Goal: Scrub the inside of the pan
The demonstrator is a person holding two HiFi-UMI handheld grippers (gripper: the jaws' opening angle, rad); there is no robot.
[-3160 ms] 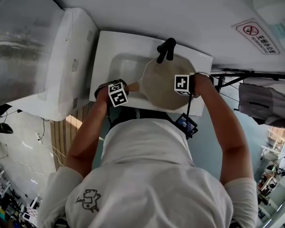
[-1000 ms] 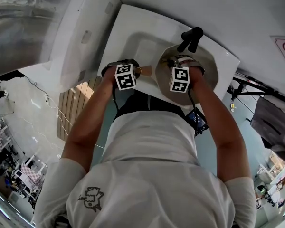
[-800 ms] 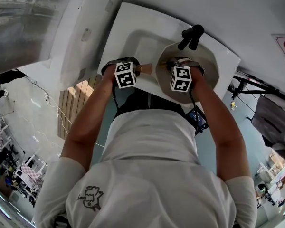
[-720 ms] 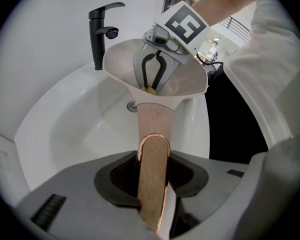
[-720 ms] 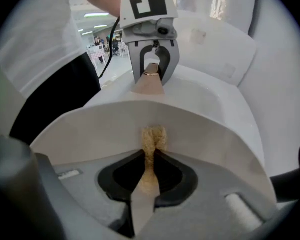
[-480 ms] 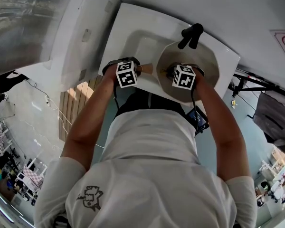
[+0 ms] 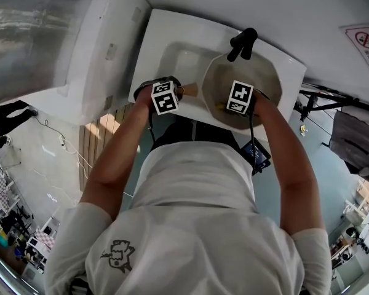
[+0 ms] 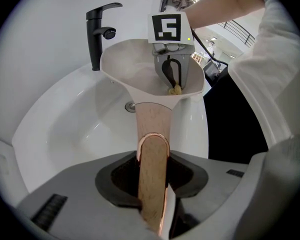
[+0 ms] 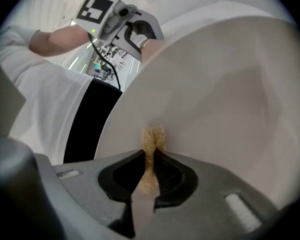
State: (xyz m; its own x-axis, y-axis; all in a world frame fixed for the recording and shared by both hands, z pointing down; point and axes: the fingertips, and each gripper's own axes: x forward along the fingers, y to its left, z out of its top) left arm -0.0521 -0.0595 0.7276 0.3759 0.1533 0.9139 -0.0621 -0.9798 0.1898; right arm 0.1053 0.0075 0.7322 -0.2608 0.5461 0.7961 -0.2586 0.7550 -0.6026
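Two hand-held grippers are at work over a white sink [image 7: 172, 57]. A black faucet [image 7: 242, 43] stands at the sink's back edge, and all places below are taken from that faucet.

Pan [image 7: 265, 82]: pale beige, wide and shallow. It is tilted, with its far rim just under the faucet's spout and its bowl opening toward the person. The wooden handle [image 8: 152, 149], edged in copper colour, sticks out on the side away from the faucet, down and to the left of it in the head view. The sink's drain [image 8: 131, 105] shows below the neck of the handle, nearer the faucet's base than the handle's end.

Left gripper [image 8: 152, 189]: sits at the handle's end, the point of the pan farthest from the faucet. Its jaws are clamped on the wood, one pad on each side. This grip carries the pan.

Right gripper [image 9: 147, 166]: sits down inside the bowl, on the part of the pan away from the faucet. Its jaws are pinched together on a small tan scrub pad [image 9: 154, 136]. The pad's free end pokes out past the fingertips and lies against the pan's inner surface, low on the wall near the rim.

Both of the person's forearms reach in from the side opposite the faucet, in short white sleeves.
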